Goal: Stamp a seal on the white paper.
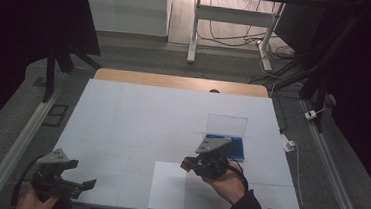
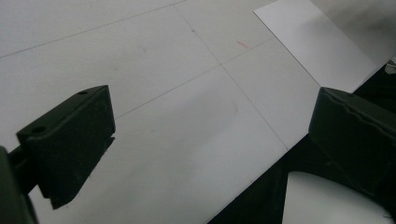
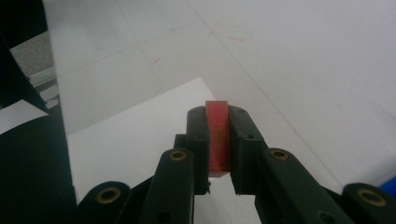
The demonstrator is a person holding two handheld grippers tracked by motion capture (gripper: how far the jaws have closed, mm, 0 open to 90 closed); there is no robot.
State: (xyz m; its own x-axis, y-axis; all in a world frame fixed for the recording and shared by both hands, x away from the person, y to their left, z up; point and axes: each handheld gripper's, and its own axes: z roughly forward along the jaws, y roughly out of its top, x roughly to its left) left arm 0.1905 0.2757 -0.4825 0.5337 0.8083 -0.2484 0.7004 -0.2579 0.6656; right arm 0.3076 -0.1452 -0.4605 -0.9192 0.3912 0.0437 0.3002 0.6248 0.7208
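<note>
Red card (image 3: 218, 137) clamped on edge between the jaws of the right gripper (image 3: 218, 140); both black pads press flat on its two faces, and its top edge stands a little proud of the jaw tips. Faint gold marks run down the narrow side that faces the camera; what they read is too small to tell. In the high view the right gripper (image 1: 188, 164) is held over the near right part of the table (image 1: 121, 124), jaws pointing left, with the card as a small red spot (image 1: 187, 161) at the tips, just above the right edge of a white paper sheet (image 1: 167, 188). Blue case (image 1: 226, 143) with its clear lid raised lies just behind the gripper, apart from the card.

Left gripper (image 1: 79, 185) held at the near left corner of the table, jaws spread wide with nothing between them; in the left gripper view only bare table surface (image 2: 187, 93) lies between the pads
</note>
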